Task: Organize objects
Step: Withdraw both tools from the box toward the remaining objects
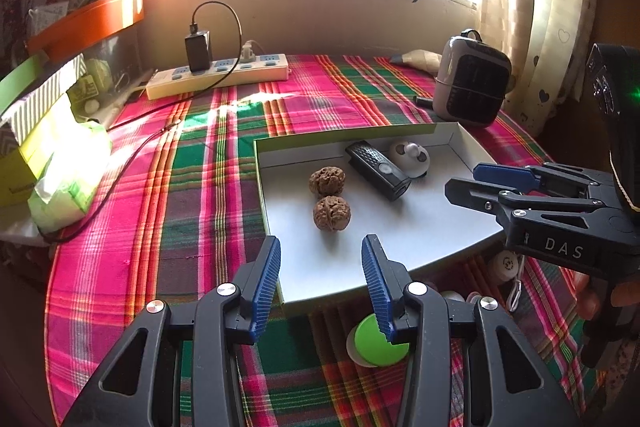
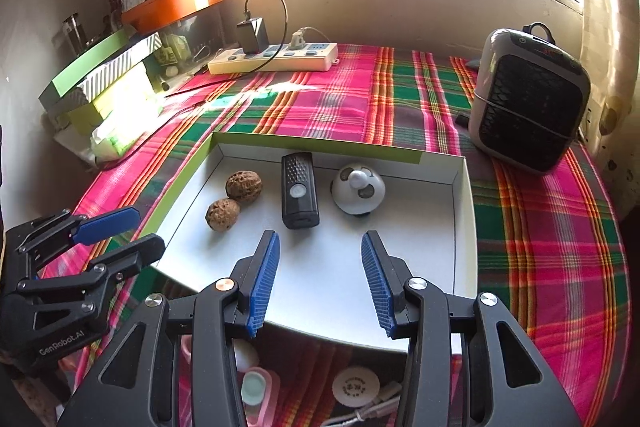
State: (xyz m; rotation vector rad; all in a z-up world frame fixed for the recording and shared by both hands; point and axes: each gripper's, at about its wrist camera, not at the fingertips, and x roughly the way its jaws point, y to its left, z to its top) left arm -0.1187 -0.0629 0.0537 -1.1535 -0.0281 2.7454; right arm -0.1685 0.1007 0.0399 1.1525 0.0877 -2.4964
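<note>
Below my left gripper [image 1: 320, 283], which is wide and empty like my right gripper [image 2: 320, 279], the green disc [image 1: 380, 341] waits outside the white tray [image 1: 440, 227]; I should descend straight, then close gently.

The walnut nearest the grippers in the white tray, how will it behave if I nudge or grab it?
The near walnut looks round, so it will probably roll on the tray's smooth floor if nudged. It seems to lie very close to the second walnut, which may shift too. Its wrinkled, hard-looking shell should give the ribbed fingers decent grip, though it could squirt out of an off-centre squeeze.
</note>
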